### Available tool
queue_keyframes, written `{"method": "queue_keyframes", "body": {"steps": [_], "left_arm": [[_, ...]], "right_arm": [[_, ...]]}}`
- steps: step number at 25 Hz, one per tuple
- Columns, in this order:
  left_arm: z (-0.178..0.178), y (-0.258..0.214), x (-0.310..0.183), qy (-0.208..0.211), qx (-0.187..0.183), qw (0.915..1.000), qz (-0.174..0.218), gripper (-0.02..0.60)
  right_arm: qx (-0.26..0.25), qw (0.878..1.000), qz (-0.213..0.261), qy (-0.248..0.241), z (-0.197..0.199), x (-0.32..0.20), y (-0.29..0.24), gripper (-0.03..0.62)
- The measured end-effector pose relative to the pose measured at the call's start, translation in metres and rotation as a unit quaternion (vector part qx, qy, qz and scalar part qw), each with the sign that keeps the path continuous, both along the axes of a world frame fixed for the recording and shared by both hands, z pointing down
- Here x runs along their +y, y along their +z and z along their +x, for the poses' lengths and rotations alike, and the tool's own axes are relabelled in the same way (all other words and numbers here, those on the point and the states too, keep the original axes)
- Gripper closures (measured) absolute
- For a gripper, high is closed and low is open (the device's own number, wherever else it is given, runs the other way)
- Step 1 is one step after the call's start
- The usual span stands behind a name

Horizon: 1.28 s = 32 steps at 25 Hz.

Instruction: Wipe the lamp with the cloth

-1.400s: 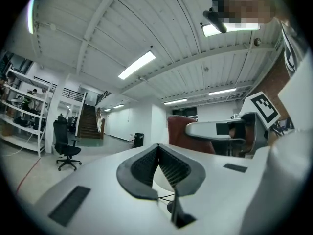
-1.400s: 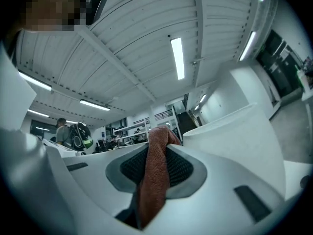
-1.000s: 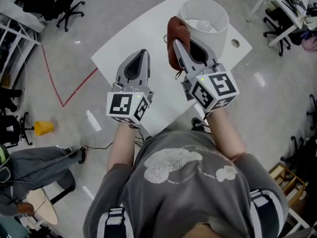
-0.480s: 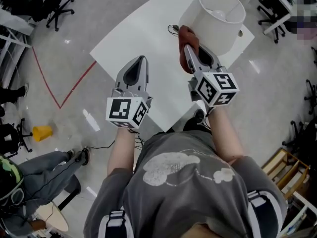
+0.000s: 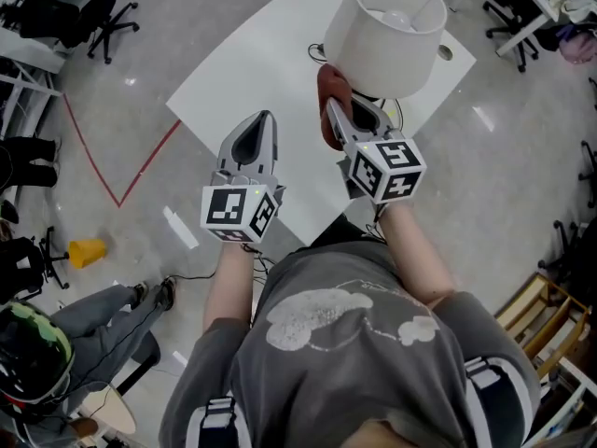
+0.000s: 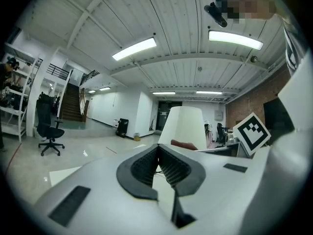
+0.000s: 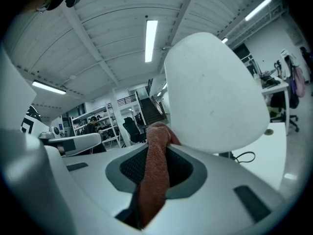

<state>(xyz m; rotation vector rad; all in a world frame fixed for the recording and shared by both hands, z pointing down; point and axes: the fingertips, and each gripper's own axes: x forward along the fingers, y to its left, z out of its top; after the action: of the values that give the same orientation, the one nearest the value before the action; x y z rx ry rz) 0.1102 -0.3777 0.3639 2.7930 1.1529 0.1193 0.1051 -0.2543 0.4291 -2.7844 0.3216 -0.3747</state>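
A white lamp point(image 5: 387, 31) with a drum shade stands on the white table point(image 5: 252, 73); the shade also fills the upper right of the right gripper view point(image 7: 215, 97). My right gripper point(image 5: 333, 110) is shut on a rust-brown cloth point(image 5: 327, 101), whose bunched end sits against the shade's lower near side. In the right gripper view the cloth point(image 7: 156, 175) hangs between the jaws. My left gripper point(image 5: 262, 122) hovers over the table to the left, shut and holding nothing; its view shows the lamp point(image 6: 183, 127) ahead.
The lamp's black cord point(image 5: 317, 52) trails on the table behind the cloth. Office chairs point(image 5: 89, 12) stand on the floor at the upper left, a yellow cone point(image 5: 82, 247) at the left, and a person's legs point(image 5: 93, 311) at the lower left.
The right gripper with the cloth has shifted left and a little lower along the shade's near side. The left gripper has barely moved.
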Motion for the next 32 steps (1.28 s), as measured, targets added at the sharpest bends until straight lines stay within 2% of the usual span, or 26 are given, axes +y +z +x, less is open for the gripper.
{"method": "queue_keyframes", "body": {"steps": [5, 10, 14, 18, 21, 28, 32], "left_arm": [[-0.004, -0.021, 0.005, -0.012, 0.013, 0.9997, 0.017, 0.574], [-0.001, -0.048, 0.003, -0.022, 0.04, 0.9989, 0.01, 0.574], [0.008, -0.053, 0.006, -0.006, 0.049, 0.9987, 0.007, 0.574], [0.032, -0.062, 0.005, 0.03, 0.062, 0.9976, -0.001, 0.574], [0.051, -0.066, 0.006, 0.064, 0.066, 0.9958, -0.008, 0.574], [0.094, -0.079, -0.004, 0.134, 0.068, 0.9883, -0.026, 0.574], [0.11, -0.075, -0.008, 0.159, 0.064, 0.9847, -0.033, 0.574]], "right_arm": [[0.024, 0.999, 0.025, -0.026, 0.002, -0.009, -0.028, 0.508], [0.072, 0.996, 0.024, -0.056, 0.006, -0.027, -0.073, 0.508], [0.105, 0.993, 0.021, -0.047, 0.014, -0.032, -0.102, 0.508], [0.138, 0.99, 0.006, -0.004, 0.034, -0.033, -0.131, 0.508], [0.148, 0.988, 0.001, 0.052, 0.048, -0.021, -0.139, 0.508], [0.147, 0.974, -0.02, 0.171, 0.074, -0.005, -0.16, 0.508], [0.13, 0.967, -0.026, 0.217, 0.082, 0.0, -0.15, 0.508]]}}
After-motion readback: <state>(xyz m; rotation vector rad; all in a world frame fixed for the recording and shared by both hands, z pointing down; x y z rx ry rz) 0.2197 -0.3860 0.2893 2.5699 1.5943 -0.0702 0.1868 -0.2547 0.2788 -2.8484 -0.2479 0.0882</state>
